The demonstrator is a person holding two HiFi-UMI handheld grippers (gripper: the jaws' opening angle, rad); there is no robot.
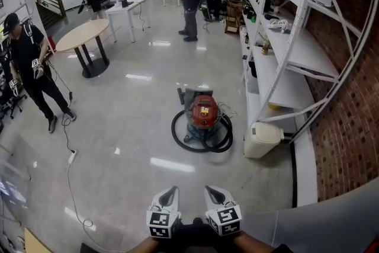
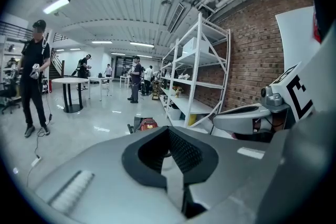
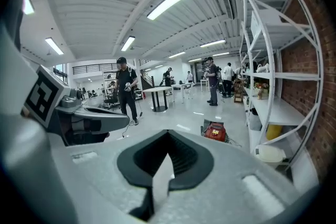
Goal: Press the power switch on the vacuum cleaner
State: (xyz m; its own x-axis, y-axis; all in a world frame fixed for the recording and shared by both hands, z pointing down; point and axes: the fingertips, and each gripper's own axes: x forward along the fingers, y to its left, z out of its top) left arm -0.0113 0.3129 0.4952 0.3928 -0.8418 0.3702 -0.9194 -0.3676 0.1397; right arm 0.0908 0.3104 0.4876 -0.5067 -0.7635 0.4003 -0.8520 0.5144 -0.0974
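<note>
Left tongs [image 1: 168, 197] and right tongs [image 1: 215, 195] near, bottom centre, side by side. Both clenched, nothing between them. Vacuum cleaner [image 1: 203, 112] stands on the floor [image 1: 130, 127] ahead, well apart from both, with a black hose [image 1: 198, 142] coiled round its base. White bin [image 1: 262, 139] just right of it, against the shelving [image 1: 284, 50]. Round desk [image 1: 83, 34] far left.
</note>
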